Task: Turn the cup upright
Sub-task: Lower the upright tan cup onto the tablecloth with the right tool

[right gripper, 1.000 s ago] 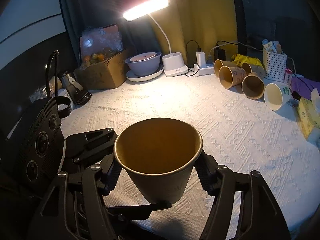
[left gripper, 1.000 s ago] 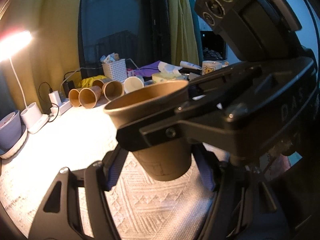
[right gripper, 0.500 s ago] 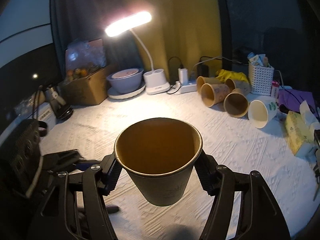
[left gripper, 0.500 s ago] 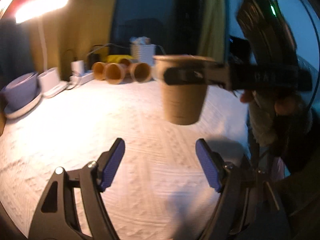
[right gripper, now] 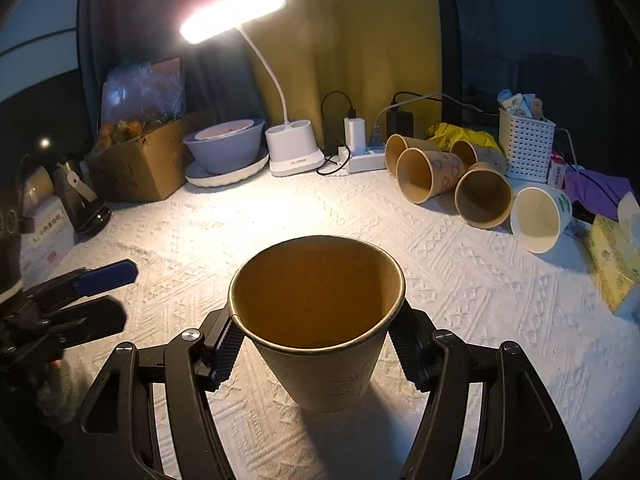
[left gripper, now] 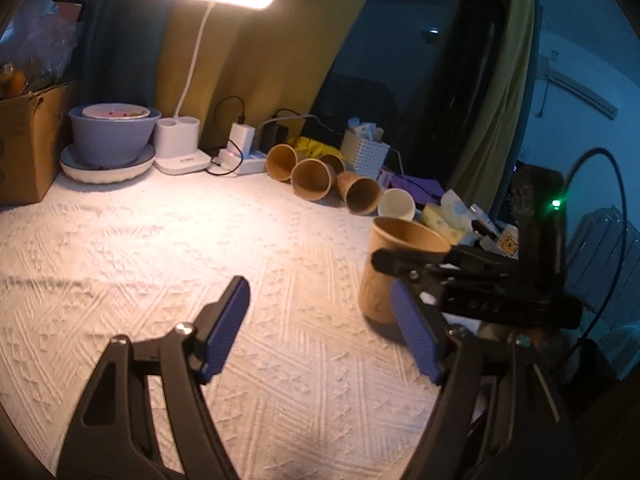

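Near the tablecloth's point(right gripper: 460, 280) front edge: brown paper cup point(right gripper: 320, 320), upright, clamped by right gripper point(right gripper: 316, 344). Left gripper point(left gripper: 320, 328), formerly alongside the cup, now withdrawn, spread wide, empty. Setting down likely remains.

I'm working in what looks like a lived-in home room at night: a white textured tablecloth point(right gripper: 460, 280) under a desk lamp point(right gripper: 232, 14), yellow curtains point(right gripper: 372, 52) behind. A cardboard box point(right gripper: 148, 168), stacked bowls point(right gripper: 226, 148) and a power strip point(right gripper: 362, 160) crowd the back edge.
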{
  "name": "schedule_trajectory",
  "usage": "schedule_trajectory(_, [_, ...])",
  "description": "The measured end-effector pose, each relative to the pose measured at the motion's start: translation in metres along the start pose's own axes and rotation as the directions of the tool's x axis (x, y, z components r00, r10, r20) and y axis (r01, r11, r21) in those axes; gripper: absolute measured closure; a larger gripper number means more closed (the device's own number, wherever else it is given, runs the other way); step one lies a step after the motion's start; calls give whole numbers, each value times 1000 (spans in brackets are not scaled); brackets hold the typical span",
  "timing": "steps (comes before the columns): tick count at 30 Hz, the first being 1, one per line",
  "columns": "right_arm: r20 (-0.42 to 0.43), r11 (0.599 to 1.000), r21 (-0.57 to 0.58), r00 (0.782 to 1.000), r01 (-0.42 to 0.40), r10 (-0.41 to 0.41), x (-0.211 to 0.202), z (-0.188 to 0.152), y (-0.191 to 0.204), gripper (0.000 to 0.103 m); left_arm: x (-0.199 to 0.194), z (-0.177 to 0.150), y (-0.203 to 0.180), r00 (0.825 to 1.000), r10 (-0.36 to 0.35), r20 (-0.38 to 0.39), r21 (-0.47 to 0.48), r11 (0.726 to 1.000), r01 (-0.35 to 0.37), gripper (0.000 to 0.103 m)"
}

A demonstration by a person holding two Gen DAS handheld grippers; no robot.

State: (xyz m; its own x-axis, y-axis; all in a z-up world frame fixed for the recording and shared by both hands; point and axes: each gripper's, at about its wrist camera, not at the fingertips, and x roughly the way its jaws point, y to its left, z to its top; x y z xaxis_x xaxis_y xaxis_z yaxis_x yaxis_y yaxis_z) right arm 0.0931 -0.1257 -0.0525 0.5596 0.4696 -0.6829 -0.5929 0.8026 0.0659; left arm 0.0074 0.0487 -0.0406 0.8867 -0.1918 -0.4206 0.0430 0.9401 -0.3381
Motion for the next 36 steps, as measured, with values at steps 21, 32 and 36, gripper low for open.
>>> schedule_trajectory(21, [-41, 997, 13, 996, 76, -75, 0, -19, -4, 34, 1, -2, -3, 1000, -16, 5, 13, 1000, 16, 29])
schedule_trajectory(32, [-59, 996, -2, 995, 86, -86, 0, -20, 0, 34, 5, -1, -5, 1000, 11, -17, 22, 1000, -10, 29])
schedule_trajectory(36, [-59, 995, 8, 994, 96, -96, -5, -22, 2, 34, 5, 0, -10, 999, 44, -18, 40, 998, -43, 29])
